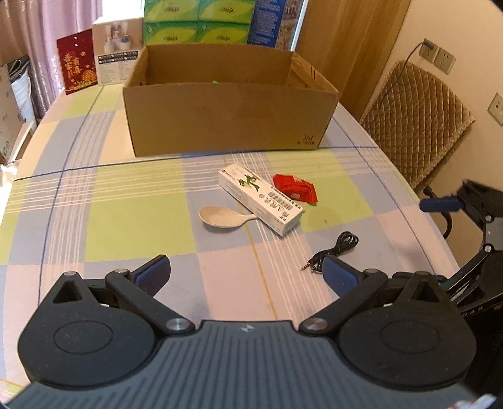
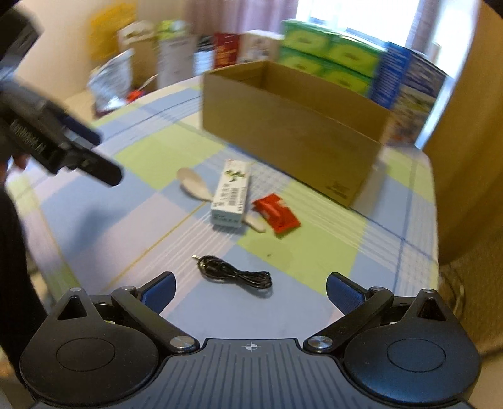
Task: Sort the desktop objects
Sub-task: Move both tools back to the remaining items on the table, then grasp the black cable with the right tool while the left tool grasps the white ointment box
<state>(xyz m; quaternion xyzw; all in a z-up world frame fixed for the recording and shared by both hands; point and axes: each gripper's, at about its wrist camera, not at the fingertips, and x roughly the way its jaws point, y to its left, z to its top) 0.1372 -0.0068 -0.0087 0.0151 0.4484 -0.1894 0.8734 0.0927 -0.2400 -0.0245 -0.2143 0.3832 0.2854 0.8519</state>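
Note:
On the checked tablecloth lie a white carton with green print [image 1: 261, 198] [image 2: 232, 193], a beige spoon [image 1: 223, 216] [image 2: 194, 183] partly under it, a red packet [image 1: 295, 188] [image 2: 276, 214] and a coiled black audio cable [image 1: 338, 248] [image 2: 236, 274]. Behind them stands an open cardboard box [image 1: 226, 118] [image 2: 295, 132]. My left gripper [image 1: 247, 277] hovers open above the near table, empty. My right gripper [image 2: 251, 292] is open too, just short of the cable. Each gripper shows at the edge of the other's view.
Green tissue packs [image 1: 199, 22], a blue box [image 2: 405, 91], a red card [image 1: 77, 64] and a white box [image 1: 118, 50] stand behind the cardboard box. A quilted chair [image 1: 415, 126] sits at the table's right edge, under wall sockets. The right wrist view is motion-blurred.

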